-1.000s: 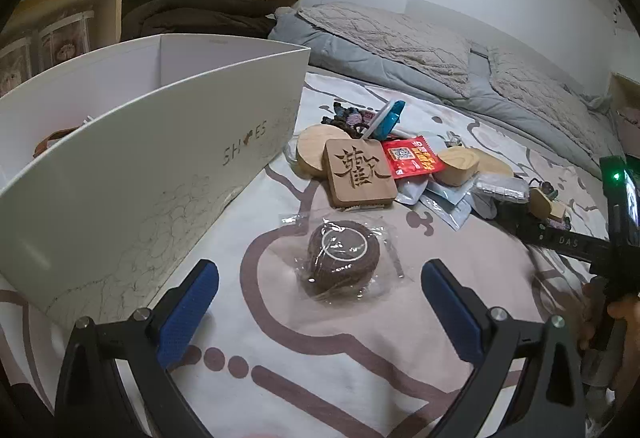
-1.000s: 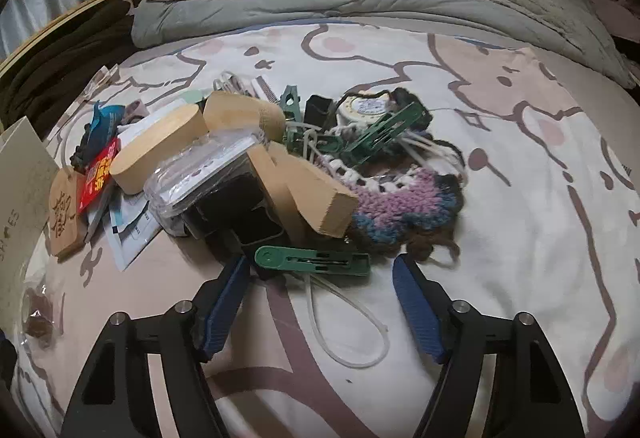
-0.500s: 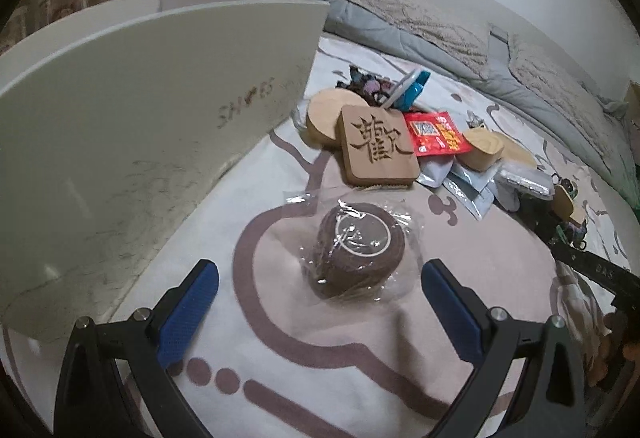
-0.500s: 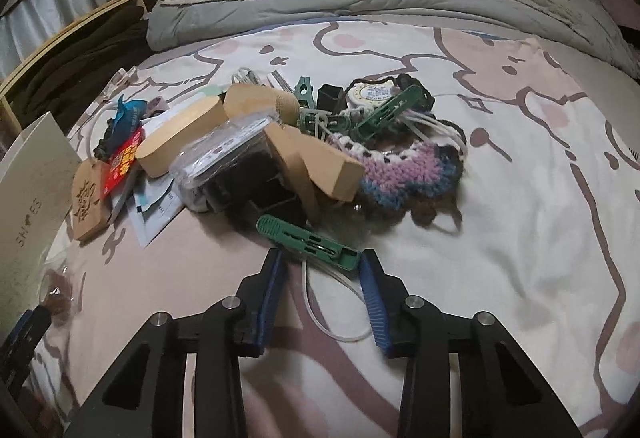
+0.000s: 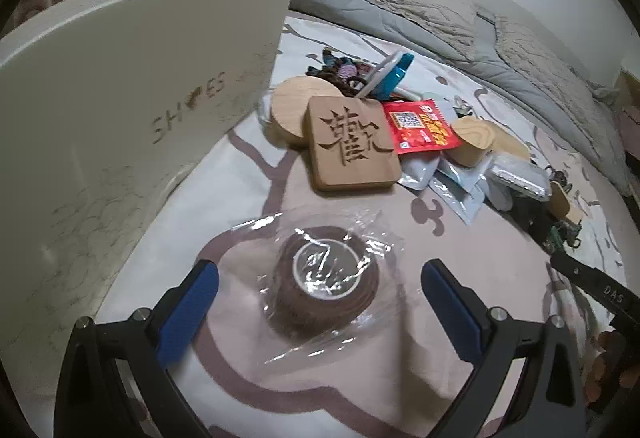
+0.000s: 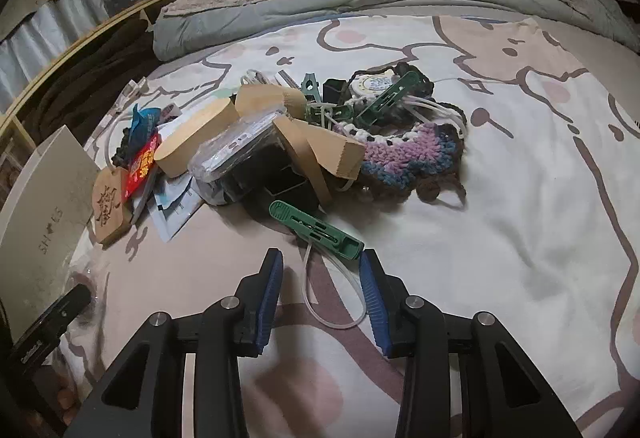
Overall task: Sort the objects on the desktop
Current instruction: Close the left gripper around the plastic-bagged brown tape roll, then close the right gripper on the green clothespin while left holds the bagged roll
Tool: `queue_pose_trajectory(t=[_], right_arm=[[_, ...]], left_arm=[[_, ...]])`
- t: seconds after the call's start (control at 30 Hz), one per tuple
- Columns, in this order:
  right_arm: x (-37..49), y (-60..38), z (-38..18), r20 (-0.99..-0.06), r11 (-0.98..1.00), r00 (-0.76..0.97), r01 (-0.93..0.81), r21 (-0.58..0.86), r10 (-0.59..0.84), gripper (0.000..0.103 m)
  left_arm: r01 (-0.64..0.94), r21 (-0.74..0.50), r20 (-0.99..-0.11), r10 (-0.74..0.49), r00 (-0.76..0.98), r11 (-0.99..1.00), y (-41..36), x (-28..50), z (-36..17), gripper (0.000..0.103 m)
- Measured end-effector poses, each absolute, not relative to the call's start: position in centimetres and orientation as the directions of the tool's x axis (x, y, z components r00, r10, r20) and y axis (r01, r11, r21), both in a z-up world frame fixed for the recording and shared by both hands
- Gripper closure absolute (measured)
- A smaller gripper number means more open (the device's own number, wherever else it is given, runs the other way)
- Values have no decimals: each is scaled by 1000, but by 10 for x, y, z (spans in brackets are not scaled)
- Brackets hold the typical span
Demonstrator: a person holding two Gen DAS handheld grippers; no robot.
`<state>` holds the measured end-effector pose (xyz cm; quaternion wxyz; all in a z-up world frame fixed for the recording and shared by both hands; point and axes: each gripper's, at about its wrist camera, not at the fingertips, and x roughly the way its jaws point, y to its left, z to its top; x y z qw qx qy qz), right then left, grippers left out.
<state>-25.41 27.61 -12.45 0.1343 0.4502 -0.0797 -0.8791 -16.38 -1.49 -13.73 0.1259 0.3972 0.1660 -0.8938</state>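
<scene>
A: Wrapped tape roll (image 5: 326, 288) sits on the bedsheet (image 5: 360, 390) right of the shoe box (image 5: 120, 110), between the left gripper (image 5: 320, 306) pads, spread wide, not touching
B: Handling?
A: Light, film's slippery; pinch the roll's sides. Right gripper (image 6: 320, 280) half closed around the clear loop (image 6: 336, 298), gripping nothing; green clip (image 6: 316, 230) just ahead

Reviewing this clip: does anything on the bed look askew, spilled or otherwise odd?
Nothing looks broken or spilled. The clutter is one jumbled heap: a wooden block leans tilted on a black tray, and clips and tubing tangle into the crochet piece. One green clip lies apart, just ahead of the right gripper.
</scene>
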Motion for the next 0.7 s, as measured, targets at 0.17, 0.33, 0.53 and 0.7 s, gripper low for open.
queue_pose_trajectory(t=[0.17, 0.33, 0.53, 0.7], right_arm=[[-255, 277, -124, -782, -955, -549, 157, 251, -296, 62], [-255, 278, -124, -785, -958, -550, 156, 239, -285, 62], [-253, 287, -123, -776, -952, -553, 134, 276, -303, 59], [-248, 288, -119, -754, -951, -582, 140, 276, -305, 32]], left_arm=[[352, -245, -738, -62, -672, -903, -21, -161, -138, 14], [355, -263, -729, -56, -682, -897, -23, -158, -139, 28], [310, -278, -719, -17, -695, -909, -20, -154, -139, 42], [267, -273, -713, 8, -701, -924, -12, -147, -138, 45]])
